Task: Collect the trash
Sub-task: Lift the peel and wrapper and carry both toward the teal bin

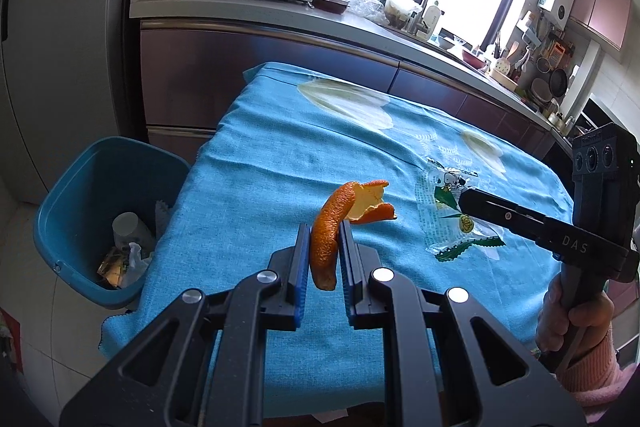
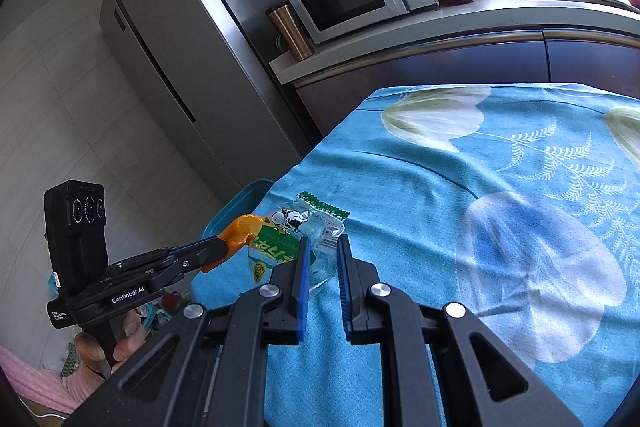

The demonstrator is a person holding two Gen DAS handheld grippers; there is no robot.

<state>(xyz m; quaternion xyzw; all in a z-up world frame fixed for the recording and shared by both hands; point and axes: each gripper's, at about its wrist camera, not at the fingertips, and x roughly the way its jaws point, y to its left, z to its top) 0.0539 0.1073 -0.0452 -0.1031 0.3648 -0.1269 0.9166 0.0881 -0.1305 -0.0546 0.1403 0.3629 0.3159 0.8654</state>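
I am gripping the peel [image 1: 326, 243] in my left claw [image 1: 325, 233] and the wrapper [image 2: 316, 247] in my right claw [image 2: 323, 247]; the bin [image 1: 72, 195] is sitting down-left of the left claw.

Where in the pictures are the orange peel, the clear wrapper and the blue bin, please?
orange peel [image 1: 326, 233]: left wrist view, its pitted outer skin.
clear wrapper [image 2: 326, 233]: right wrist view, its transparent middle.
blue bin [image 1: 80, 183]: left wrist view, its inner wall.
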